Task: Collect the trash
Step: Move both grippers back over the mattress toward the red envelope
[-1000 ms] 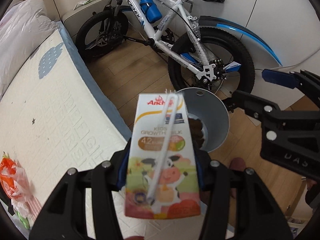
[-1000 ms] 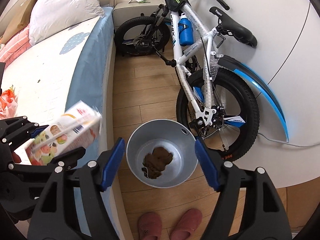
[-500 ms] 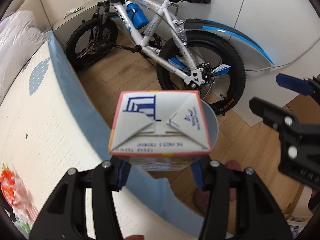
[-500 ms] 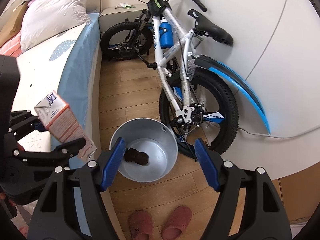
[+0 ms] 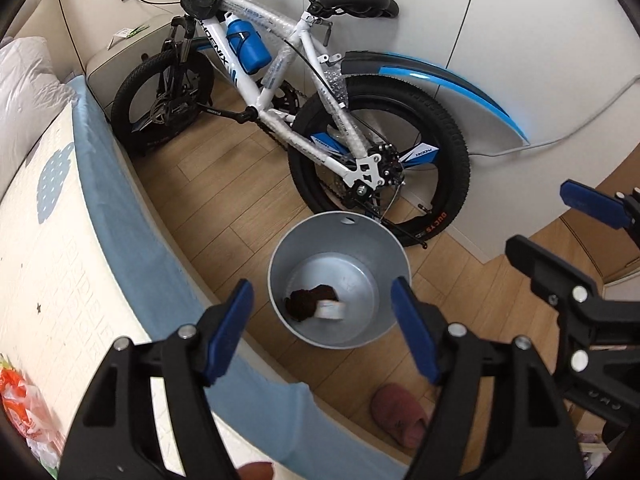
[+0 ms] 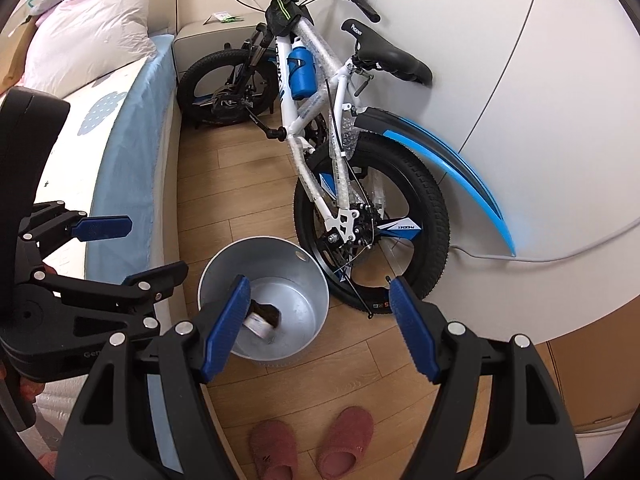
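A milk carton [image 5: 331, 309] lies blurred at the bottom of the grey metal bucket [image 5: 360, 248], against a dark brown clump [image 5: 305, 300]. In the right wrist view the carton [image 6: 258, 326] shows beside the clump [image 6: 267, 312] in the same bucket [image 6: 280, 256]. My left gripper [image 5: 320, 292] hangs above the bucket with its jaws opening and nothing between them; it also shows from the side [image 6: 136, 252] over the bed edge. My right gripper [image 6: 319, 284] stands open and empty above the bucket's right rim.
The bucket stands on wood floor between a blue-edged bed [image 5: 60, 260] and a white and blue bicycle [image 5: 304, 92] leaning on the wall. Pink slippers [image 6: 312, 444] lie near the front. An orange plastic bag [image 5: 16, 400] lies on the bed.
The left gripper tipped the milk carton forward over the bucket, then let it go; the carton now lies inside. Both grippers shifted toward the bucket.
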Demonstrator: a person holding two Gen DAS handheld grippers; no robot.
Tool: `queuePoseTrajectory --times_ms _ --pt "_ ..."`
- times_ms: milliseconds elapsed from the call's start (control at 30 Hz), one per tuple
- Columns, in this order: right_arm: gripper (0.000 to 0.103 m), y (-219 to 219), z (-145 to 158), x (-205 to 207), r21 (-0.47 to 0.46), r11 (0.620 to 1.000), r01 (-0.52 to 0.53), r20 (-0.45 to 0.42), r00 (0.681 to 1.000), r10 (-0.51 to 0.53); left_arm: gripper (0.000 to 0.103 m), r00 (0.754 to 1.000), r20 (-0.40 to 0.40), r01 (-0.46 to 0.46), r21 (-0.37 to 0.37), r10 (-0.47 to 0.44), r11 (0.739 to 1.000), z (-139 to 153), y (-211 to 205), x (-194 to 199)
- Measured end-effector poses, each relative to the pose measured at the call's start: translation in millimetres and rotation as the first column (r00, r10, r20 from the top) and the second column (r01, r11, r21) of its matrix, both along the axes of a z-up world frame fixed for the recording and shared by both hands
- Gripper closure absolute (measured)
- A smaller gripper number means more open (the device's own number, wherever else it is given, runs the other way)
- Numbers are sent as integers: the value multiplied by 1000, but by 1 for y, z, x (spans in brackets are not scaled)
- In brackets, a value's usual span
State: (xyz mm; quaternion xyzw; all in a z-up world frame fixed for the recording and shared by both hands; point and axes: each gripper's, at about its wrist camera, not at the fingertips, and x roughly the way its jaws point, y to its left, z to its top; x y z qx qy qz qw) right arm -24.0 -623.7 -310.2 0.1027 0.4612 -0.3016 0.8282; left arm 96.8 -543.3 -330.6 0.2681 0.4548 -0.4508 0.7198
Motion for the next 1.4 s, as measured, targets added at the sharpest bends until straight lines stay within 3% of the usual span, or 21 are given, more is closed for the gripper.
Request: queuePoseTrajectory --times_ms 400,600,767,867,1067,1300,1400 --pt "34 55 31 6 -8 997 -75 23 997 75 32 994 59 -95 19 94 995 28 69 2" --pt "32 106 57 15 -19 988 -154 46 987 154 32 979 69 -191 1 191 982 57 129 3" --pt "31 157 81 19 -16 975 -223 72 972 224 32 953 105 -285 3 283 959 77 190 -2" --pt "31 190 93 20 -21 962 -272 87 958 273 32 927 129 -357 5 353 934 87 234 -6" --pt "31 264 108 26 -6 922 -388 110 916 386 32 862 105 -500 2 497 866 101 331 -10" --pt "31 351 116 30 -6 865 -501 130 858 497 32 751 142 -651 2 644 759 112 430 -28" --pt "31 386 115 31 -6 840 -543 128 832 539 32 722 148 -681 -20 676 732 117 463 -37"
